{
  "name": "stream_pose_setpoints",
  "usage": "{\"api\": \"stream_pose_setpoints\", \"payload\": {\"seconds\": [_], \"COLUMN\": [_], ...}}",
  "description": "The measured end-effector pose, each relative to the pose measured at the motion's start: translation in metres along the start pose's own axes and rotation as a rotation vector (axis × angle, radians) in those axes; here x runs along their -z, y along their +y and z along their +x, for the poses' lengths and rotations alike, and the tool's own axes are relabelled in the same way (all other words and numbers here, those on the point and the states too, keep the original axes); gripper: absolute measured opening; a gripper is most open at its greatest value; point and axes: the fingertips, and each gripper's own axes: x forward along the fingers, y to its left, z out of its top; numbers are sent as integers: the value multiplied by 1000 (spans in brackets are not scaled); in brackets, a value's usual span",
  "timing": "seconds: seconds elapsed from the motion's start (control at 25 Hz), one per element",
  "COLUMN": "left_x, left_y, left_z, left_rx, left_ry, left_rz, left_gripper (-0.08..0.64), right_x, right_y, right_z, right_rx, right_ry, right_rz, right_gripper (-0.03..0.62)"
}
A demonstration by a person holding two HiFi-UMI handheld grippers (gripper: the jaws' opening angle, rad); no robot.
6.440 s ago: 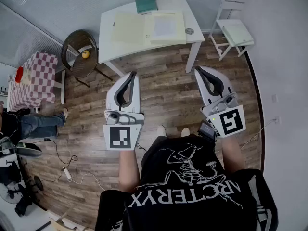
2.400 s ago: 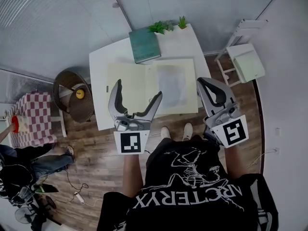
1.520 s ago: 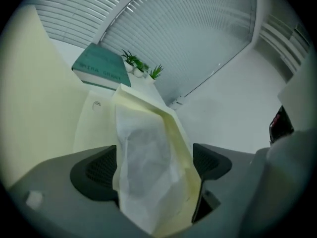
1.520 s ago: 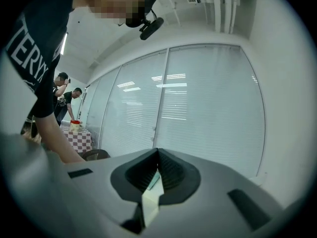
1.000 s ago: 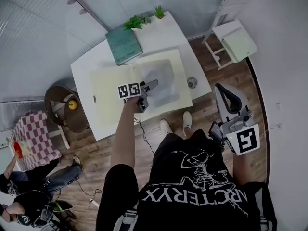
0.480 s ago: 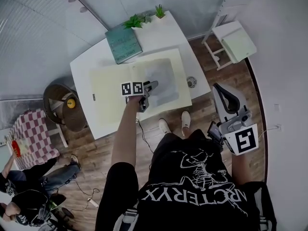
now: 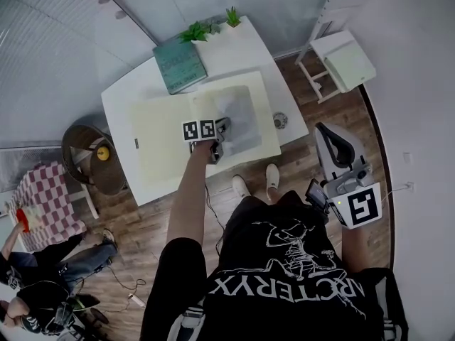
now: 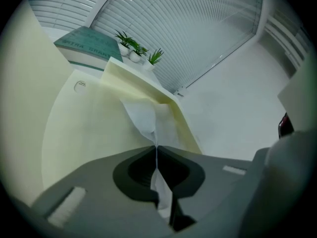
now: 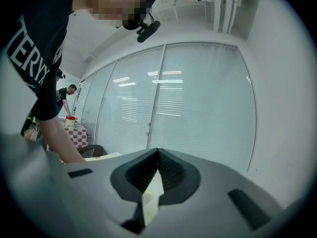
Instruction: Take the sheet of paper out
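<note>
**Q:** How do your 2 grippers stand?

**A:** My left gripper (image 8: 156, 147) is clenched on the sheet of paper (image 8: 141, 115). The jaws press together at their tips with the white sheet pinched edge-on between them, and a strip of it runs back through the gap behind the tips. My right gripper (image 9: 158, 150) is closed too, tips meeting, and it clamps nothing. In the head view it hangs over the wood floor (image 7: 298, 156), well apart from the table (image 7: 245, 45).

**Q:** And where is the paper?

**A:** It is on the right half of the open yellow folder (image 7: 160, 137), which lies on the white table. My left arm stretches out over the folder, and the jaws bite the sheet at its near edge. That edge rises off the folder toward the jaws. A teal book (image 7: 180, 64) and some small plants (image 7: 208, 25) sit beyond the folder at the far side of the table.

**Q:** What can you not make out?

**A:** In the left gripper view a lifted yellow flap covers the far part of the sheet, so I cannot tell how much lies under it. In the right gripper view a pale sliver shows through the gap behind the shut tips, and I cannot tell what it is. In the head view the marker cube hides most of my left jaws. A small round thing (image 7: 279, 120) sits near the table's right edge, too small to name.
</note>
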Motion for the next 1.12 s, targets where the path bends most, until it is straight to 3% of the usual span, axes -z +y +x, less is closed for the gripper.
{"api": "stream_pose_setpoints", "payload": {"seconds": [0.16, 0.28, 0.68, 1.12], "left_x": [-7, -12, -28, -71], "left_y": [-4, -13, -42, -202], "left_z": [-25, -63, -241, -376], "left_rx": [-4, -32, -276, -438], "left_ry": [-61, -147, -521, -965], "left_rz": [10, 62, 225, 664], "left_gripper": [14, 12, 12, 12], "right_x": [-1, -6, -27, -55], "right_y": [0, 7, 51, 83], "right_z": [2, 8, 43, 68], "right_rx": [-12, -41, -205, -248], "right_ry": [-10, -32, -132, -196], "right_rz": [5, 4, 14, -3], "right_gripper": [12, 12, 12, 11]}}
